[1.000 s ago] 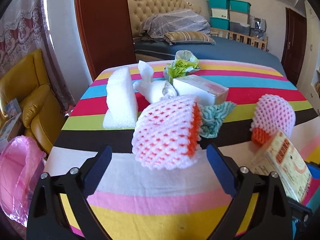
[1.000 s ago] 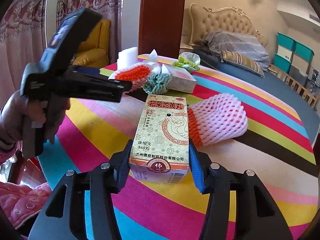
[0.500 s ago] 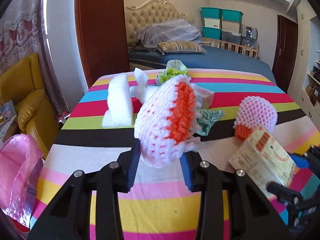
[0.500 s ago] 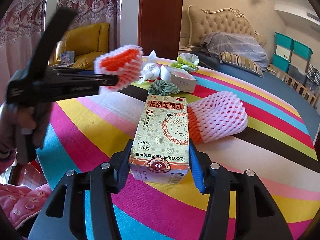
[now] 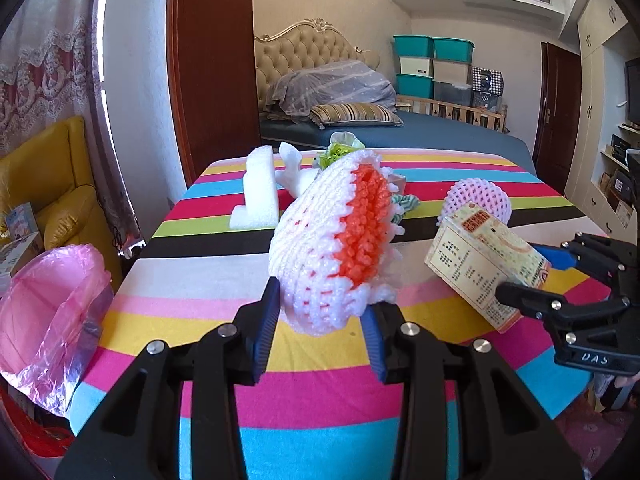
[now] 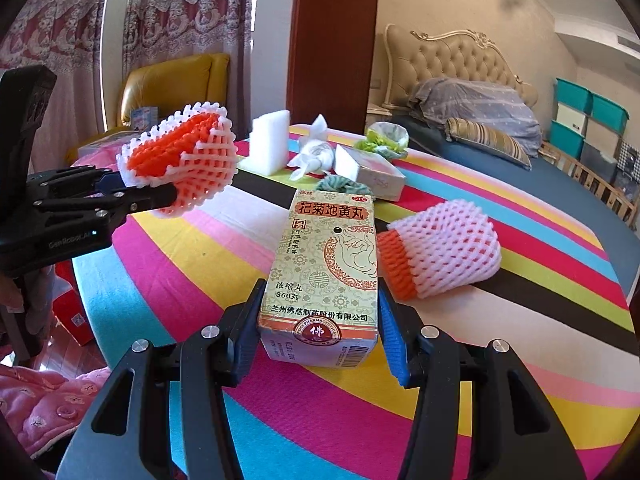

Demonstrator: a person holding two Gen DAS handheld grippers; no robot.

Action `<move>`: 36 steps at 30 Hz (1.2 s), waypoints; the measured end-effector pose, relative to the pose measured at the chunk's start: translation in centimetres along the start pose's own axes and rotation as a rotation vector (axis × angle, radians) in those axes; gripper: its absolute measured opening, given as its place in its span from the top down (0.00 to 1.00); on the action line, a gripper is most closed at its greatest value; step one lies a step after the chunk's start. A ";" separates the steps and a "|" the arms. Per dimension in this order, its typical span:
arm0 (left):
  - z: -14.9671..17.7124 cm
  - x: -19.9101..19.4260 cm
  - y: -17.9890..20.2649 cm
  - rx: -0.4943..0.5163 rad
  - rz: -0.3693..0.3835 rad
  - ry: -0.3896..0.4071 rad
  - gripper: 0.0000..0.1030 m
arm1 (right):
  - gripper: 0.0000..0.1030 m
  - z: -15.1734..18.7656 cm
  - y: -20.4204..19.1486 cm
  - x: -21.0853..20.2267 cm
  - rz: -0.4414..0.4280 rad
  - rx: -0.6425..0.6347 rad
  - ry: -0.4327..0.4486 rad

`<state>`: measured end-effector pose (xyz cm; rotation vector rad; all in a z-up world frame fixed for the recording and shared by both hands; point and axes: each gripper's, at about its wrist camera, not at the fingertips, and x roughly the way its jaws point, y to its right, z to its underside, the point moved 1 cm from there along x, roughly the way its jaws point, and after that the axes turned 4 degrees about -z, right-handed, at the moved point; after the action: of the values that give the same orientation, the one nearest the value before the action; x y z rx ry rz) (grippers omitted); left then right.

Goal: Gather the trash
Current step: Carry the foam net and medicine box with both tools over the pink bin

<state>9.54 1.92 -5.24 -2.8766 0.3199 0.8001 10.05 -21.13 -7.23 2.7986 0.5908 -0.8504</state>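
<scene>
**A:** Left wrist view: so what changed? A second ago the left gripper [image 5: 320, 322] was wide open around the foam fruit net [image 5: 334, 240]; now it's pinched narrow on it and the net's lifted off the striped table [image 5: 192, 268], near its left edge.

**B:** Yep, 1 piece bagged soon, I'd guess. The pink trash bag [image 5: 48, 312] hangs just off that left edge. The right gripper [image 6: 318, 334] hasn't budged, clamped on the medicine box [image 6: 324, 264] over the near edge.

**A:** Readable text?

**B:** Box says 杞菊地黄丸, 浓缩丸 360丸, OTC. Gripper body reads "GenRobot.AI".
</scene>
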 end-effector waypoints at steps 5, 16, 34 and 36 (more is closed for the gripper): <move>0.8 -1.0 -0.8 -0.004 -0.021 0.014 0.63 | 0.52 -0.1 -0.7 -0.1 -0.010 -0.016 0.005; 2.0 -2.1 -2.1 -0.033 -0.045 0.029 0.63 | 0.52 -0.5 -2.7 -0.3 -0.044 -0.066 0.027; 3.3 -6.3 -8.4 -0.143 -0.183 0.112 0.62 | 0.52 -4.8 -10.2 0.7 -0.209 -0.230 0.063; 3.4 -6.6 -9.6 -0.165 -0.207 0.112 0.62 | 0.52 -5.7 -11.8 1.5 -0.244 -0.255 0.060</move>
<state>4.68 12.97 -3.96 -3.0476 -0.0351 0.6593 9.18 -8.46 -3.73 2.5622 0.9907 -0.6760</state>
